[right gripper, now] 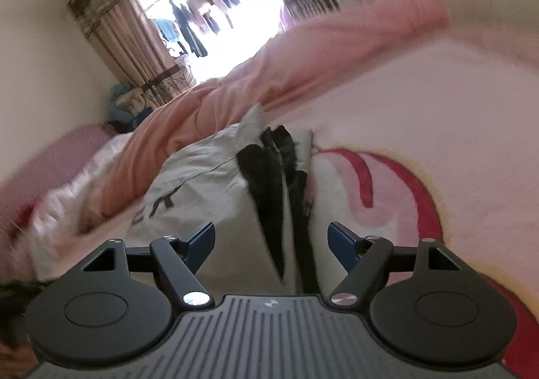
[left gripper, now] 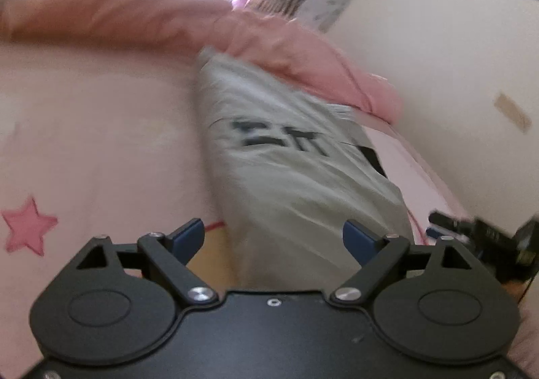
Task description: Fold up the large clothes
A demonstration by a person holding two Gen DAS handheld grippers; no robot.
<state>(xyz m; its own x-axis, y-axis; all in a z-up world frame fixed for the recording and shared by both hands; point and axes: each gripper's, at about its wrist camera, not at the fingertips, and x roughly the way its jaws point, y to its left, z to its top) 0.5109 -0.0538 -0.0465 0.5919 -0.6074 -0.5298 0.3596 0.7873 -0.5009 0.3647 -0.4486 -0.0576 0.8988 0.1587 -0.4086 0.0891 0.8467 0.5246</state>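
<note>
The left gripper [left gripper: 273,237] was seen with its two blue pads [left gripper: 190,236] spread wide apart. Nothing was pinched by them. The grey garment [left gripper: 286,157] was seen lying just in front of that gap, on the pale pink bed cover [left gripper: 101,130]. It was laid out long and narrow, like a strip folded in from the sides. Dark letters [left gripper: 283,138] were printed across it, but they were too blurry to be read. A black patch was seen at its right edge. A pink star [left gripper: 28,227] was sewn on the cover, well apart from the garment on the left. A rolled pink quilt [left gripper: 235,35] was touched by the far end of the garment.

The right gripper [right gripper: 271,244] was also held wide, and nothing was squeezed by its pads [right gripper: 342,241]. The same grey garment [right gripper: 198,183] was seen in front of it, with black parts [right gripper: 273,170] running toward the gap. A red and white picture [right gripper: 397,197] on the cover was seen just beside the garment on the right. The pink quilt [right gripper: 276,72] was bunched behind it. Clothes on a line [right gripper: 202,19] were seen hanging in a bright window, between striped curtains [right gripper: 111,22]. Both views were smeared with blur.
</note>
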